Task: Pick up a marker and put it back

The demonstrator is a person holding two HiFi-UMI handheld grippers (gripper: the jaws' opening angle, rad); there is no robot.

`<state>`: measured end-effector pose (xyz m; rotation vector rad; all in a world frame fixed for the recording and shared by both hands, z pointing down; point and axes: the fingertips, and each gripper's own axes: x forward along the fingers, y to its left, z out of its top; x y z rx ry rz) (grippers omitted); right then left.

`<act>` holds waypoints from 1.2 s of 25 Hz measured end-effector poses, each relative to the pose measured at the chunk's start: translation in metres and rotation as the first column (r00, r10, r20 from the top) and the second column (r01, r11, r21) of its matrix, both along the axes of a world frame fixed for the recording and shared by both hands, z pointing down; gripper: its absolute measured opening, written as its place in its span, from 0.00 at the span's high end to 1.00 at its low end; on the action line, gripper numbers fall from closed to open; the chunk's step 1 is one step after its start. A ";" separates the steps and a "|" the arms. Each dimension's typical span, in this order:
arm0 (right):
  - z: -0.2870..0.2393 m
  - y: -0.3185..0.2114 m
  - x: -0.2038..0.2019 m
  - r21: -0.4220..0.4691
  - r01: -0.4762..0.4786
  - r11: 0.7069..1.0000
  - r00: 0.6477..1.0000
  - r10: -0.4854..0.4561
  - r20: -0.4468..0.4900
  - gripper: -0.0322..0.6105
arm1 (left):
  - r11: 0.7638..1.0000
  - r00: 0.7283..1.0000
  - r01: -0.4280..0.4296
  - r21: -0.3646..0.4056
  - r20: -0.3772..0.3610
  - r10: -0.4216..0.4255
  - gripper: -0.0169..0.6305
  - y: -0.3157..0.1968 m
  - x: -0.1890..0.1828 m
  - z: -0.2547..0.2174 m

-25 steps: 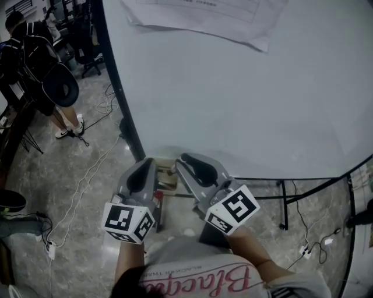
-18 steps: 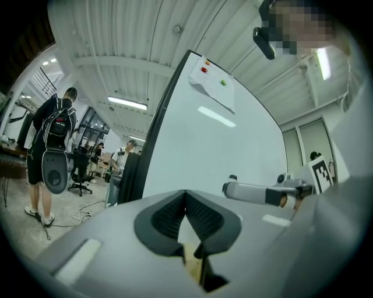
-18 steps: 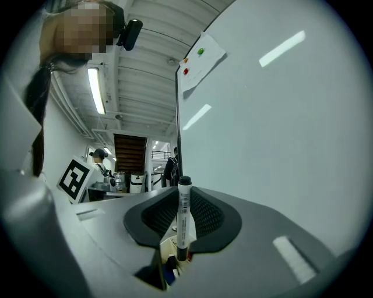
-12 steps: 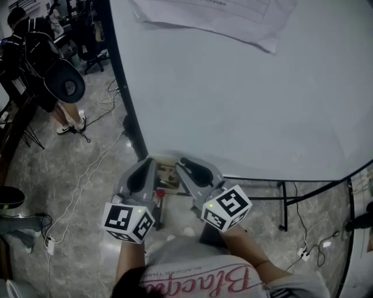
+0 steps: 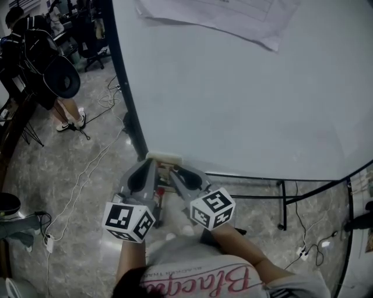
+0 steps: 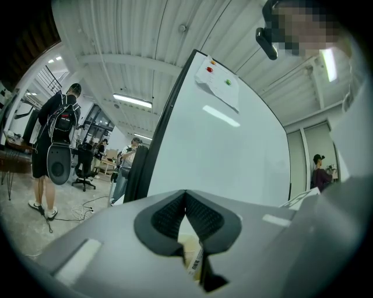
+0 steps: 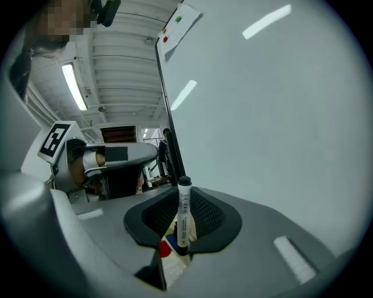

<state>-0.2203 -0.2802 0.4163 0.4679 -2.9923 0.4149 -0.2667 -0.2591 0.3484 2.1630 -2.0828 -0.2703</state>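
The whiteboard (image 5: 250,99) fills most of the head view, w/ a paper sheet (image 5: 221,17) at its top. A beige box (image 5: 165,157) sits at its lower edge. The left gripper (image 6: 186,195) has its jaws closed together, nothing betw. them. The right gripper (image 7: 182,198) clamps the marker (image 7: 184,215), upright, just over the box.

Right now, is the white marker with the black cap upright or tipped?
Upright. The white black-capped marker stands vertical, cap at top, pinched between the dark ribbed pads of the right hand-held gripper.
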 end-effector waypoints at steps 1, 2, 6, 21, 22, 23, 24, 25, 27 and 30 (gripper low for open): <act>0.003 -0.001 0.001 -0.008 -0.004 1.000 1.000 0.004 -0.007 0.84 | 1.000 1.000 0.000 -0.001 -0.001 0.000 0.98 0.000 0.000 0.000; 0.006 -0.002 0.001 -0.014 -0.008 1.000 1.000 0.008 -0.012 0.84 | 1.000 1.000 0.001 -0.001 -0.003 -0.001 0.98 0.000 0.001 0.000; 0.010 -0.009 0.006 -0.005 -0.033 0.999 0.999 0.033 -0.031 0.83 | 1.000 1.000 0.005 -0.005 -0.005 -0.005 0.98 0.001 0.001 0.002; -0.043 -0.030 0.031 0.171 -0.105 0.980 0.994 0.105 0.009 0.75 | 1.000 1.000 -0.005 -0.004 0.004 0.005 0.98 -0.002 -0.001 0.002; -0.053 -0.028 0.032 0.192 -0.102 0.976 0.995 0.099 0.023 0.75 | 1.000 1.000 -0.007 -0.002 0.006 0.007 0.98 -0.002 -0.001 0.001; -0.062 -0.025 0.033 0.211 -0.096 0.973 0.995 0.091 0.034 0.75 | 1.000 1.000 -0.009 0.001 0.008 0.009 0.98 -0.001 -0.001 0.000; -0.070 -0.022 0.034 0.229 -0.090 0.969 0.996 0.083 0.040 0.77 | 1.000 1.000 -0.012 0.003 0.010 0.012 0.98 -0.001 -0.001 -0.001; -0.075 -0.018 0.035 0.246 -0.085 0.966 0.996 0.078 0.040 0.78 | 1.000 1.000 -0.016 0.005 0.012 0.016 0.97 0.000 -0.001 -0.002; -0.082 -0.013 0.038 0.273 -0.085 0.958 0.996 0.080 0.030 0.79 | 1.000 0.999 -0.027 0.008 0.018 0.027 0.98 -0.001 0.002 -0.004; -0.084 -0.007 0.040 0.293 -0.084 0.952 0.996 0.082 0.018 0.95 | 0.999 0.999 -0.045 0.011 0.024 0.045 0.98 -0.001 0.006 -0.006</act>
